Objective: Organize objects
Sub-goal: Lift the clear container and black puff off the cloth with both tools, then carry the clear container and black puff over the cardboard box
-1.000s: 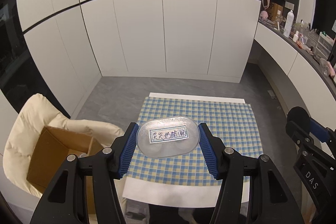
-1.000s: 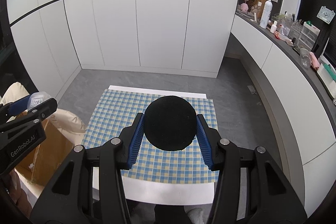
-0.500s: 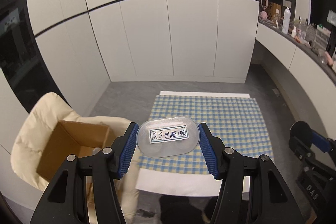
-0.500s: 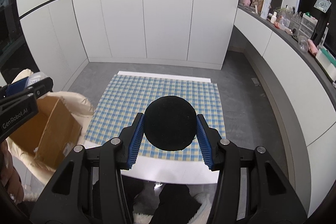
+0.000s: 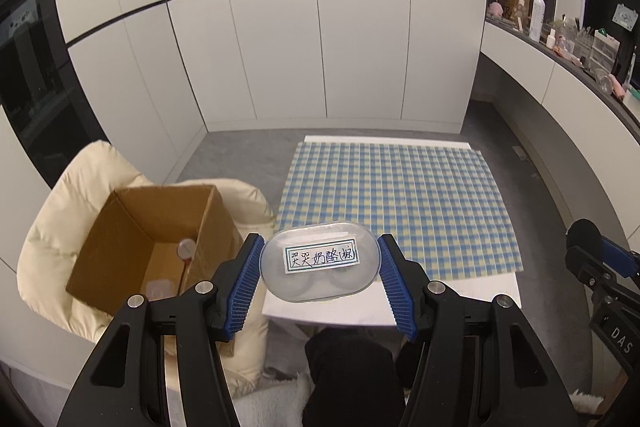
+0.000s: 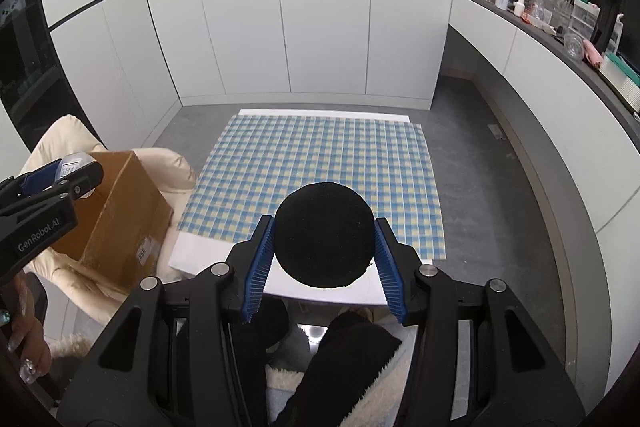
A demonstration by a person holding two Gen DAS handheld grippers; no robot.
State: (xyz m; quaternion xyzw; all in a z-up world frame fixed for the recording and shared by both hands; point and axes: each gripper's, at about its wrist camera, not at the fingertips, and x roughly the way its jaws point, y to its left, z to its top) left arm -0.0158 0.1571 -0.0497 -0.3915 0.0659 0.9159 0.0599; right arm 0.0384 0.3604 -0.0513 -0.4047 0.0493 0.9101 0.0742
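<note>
Clear plastic case (image 5: pixel 319 267) is sitting clamped in the left gripper (image 5: pixel 319 277) (handwritten label up); the right gripper (image 6: pixel 324 254) is pinching a black disc (image 6: pixel 324 235).

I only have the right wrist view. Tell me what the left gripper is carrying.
Observer: The left gripper is shut on a clear oval case with a handwritten label.
Operator: Look inside the cardboard box for me.
Observer: The cardboard box is open; a small round-capped item lies on its floor.
Operator: Place the case against the box.
Observer: The case shows right of the box opening, before the table's near edge.
</note>
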